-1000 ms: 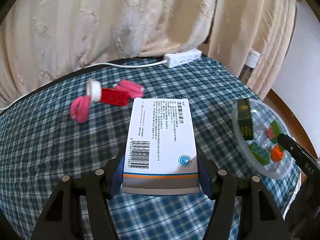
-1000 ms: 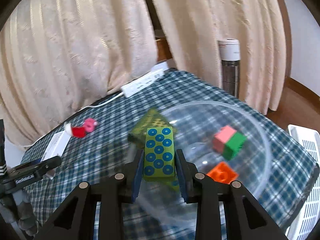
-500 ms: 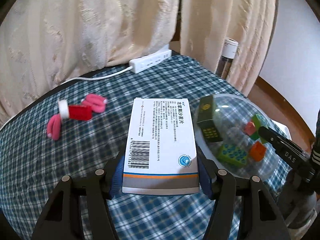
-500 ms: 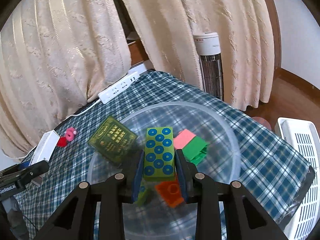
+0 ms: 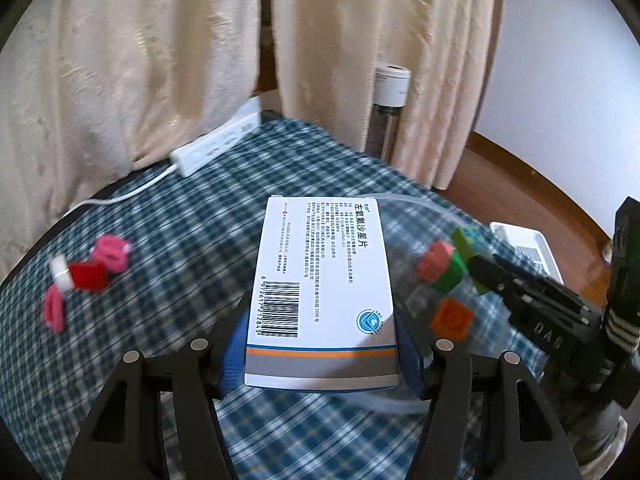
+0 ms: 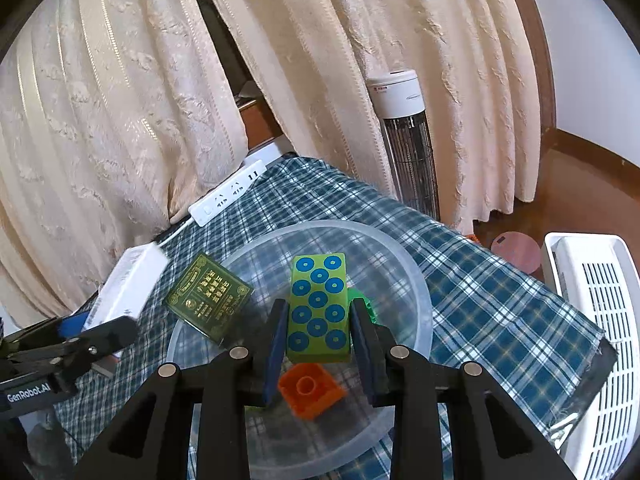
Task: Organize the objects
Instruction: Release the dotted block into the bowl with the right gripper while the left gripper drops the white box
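Observation:
My left gripper [image 5: 322, 344] is shut on a white medicine box [image 5: 322, 292] and holds it over the near rim of a clear plastic bowl [image 6: 416, 276]. My right gripper [image 6: 318, 340] is shut on a green brick with blue studs [image 6: 318, 306], above the bowl's middle. In the bowl lie an orange brick [image 6: 310, 388], a pink-and-green brick [image 5: 442, 266] and a dark green box [image 6: 210, 300] leaning on the rim. The right gripper also shows in the left wrist view [image 5: 532, 296], and the left gripper in the right wrist view [image 6: 80, 340].
Pink hair ties with a red brick and a white cap [image 5: 86, 276] lie on the checked tablecloth [image 5: 180, 248] at the left. A white power strip [image 6: 228, 194] sits at the table's far edge by the curtains. A white basket [image 6: 596, 320] and a tower heater [image 6: 404, 140] stand on the floor to the right.
My left gripper has carried the medicine box rightward to the bowl's rim. My right gripper has moved with the green brick further over the bowl's middle.

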### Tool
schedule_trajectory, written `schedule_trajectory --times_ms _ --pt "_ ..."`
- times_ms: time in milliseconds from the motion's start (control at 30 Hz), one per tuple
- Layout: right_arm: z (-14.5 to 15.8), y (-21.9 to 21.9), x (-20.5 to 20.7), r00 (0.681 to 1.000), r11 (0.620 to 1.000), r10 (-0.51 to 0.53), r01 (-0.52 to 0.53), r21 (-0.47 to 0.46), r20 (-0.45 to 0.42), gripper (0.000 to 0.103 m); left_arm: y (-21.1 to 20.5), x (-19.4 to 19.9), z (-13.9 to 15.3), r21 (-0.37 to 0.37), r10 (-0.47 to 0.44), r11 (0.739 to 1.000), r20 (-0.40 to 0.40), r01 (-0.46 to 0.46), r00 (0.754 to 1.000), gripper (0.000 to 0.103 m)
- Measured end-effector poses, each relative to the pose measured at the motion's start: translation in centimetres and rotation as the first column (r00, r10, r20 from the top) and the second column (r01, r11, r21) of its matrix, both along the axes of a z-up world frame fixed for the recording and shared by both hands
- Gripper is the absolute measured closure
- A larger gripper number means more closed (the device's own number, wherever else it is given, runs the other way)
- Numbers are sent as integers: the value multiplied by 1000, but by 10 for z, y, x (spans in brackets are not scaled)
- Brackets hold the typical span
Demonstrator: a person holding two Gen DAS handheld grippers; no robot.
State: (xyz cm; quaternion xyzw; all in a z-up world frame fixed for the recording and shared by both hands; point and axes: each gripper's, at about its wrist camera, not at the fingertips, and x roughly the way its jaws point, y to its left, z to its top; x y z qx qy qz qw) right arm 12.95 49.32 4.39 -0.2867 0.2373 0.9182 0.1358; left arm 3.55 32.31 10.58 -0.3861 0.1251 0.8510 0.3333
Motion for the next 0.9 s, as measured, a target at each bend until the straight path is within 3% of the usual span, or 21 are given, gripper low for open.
schedule_trajectory --times_ms 267,567,900 --pt "-5 5 -1 1000 1000 -10 10 -27 -1 70 31 -6 -12 7 -75 997 19 75 997 30" --pt "-3 -1 -8 1000 999 1 -1 -39 -2 64 1 -18 -13 27 2 1000 15 -2 1000 30" --pt "9 -26 -18 1000 1000 15 -15 -11 -11 48 -46 -36 -19 3 132 991 5 -132 991 25"
